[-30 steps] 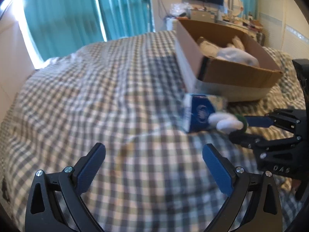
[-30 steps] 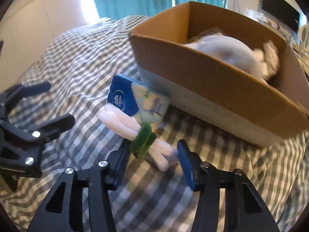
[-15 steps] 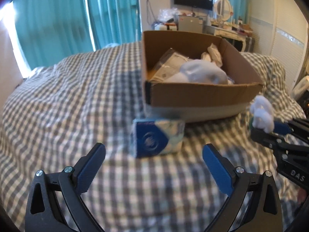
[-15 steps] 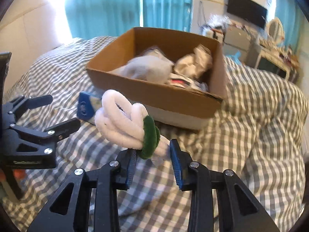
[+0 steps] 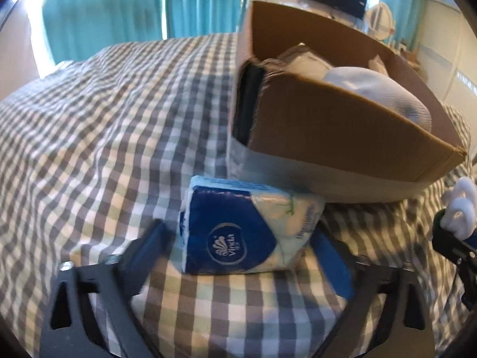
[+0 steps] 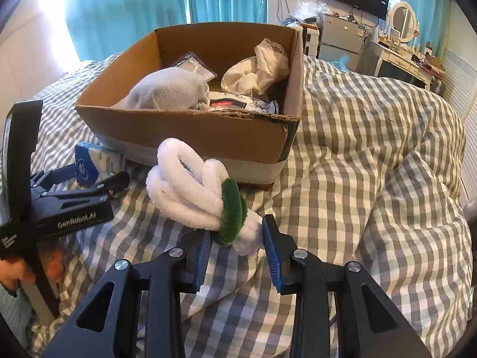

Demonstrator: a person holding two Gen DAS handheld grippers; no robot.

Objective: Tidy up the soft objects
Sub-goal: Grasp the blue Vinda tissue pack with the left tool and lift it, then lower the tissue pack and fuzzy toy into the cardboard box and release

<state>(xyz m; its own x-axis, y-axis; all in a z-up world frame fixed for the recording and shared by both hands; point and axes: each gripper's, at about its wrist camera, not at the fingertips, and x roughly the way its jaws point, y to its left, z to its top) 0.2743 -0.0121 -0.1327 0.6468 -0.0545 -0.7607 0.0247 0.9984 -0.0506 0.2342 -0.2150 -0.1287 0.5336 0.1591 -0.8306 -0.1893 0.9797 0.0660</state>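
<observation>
A: Two tools, two loads. Report the right one first.

B: My right gripper (image 6: 237,243) is clamped on the white chenille bundle (image 6: 190,192). The pads pinch its tail end just below the green band (image 6: 232,210). The looped end sticks up and forward, clear of the checked bedcover (image 6: 372,179), in front of the near wall of the cardboard box (image 6: 190,131).

A: And the left?

B: My left gripper (image 5: 238,253) has its jaws spread wide around the tissue pack (image 5: 247,235). They have just been closing in. The pack lies between the blue pads, but I cannot tell whether either pad touches it yet; the view is blurred.

A: Location of the pack?

B: It lies flat on the bedcover, blue logo face towards me, just beside the near corner of the box. From the right wrist camera, the pack shows at the box's left front corner, with the left gripper's fingers on either side.

A: Contents of the box?

B: One pale mesh pouch (image 6: 170,92), one crumpled cream cloth (image 6: 259,71), and some flat packets between them. The box sits on the bedcover with its top open.

A: Anything else in view?

B: A hand (image 6: 18,271) grips the left tool's handle at the frame's lower left.
</observation>
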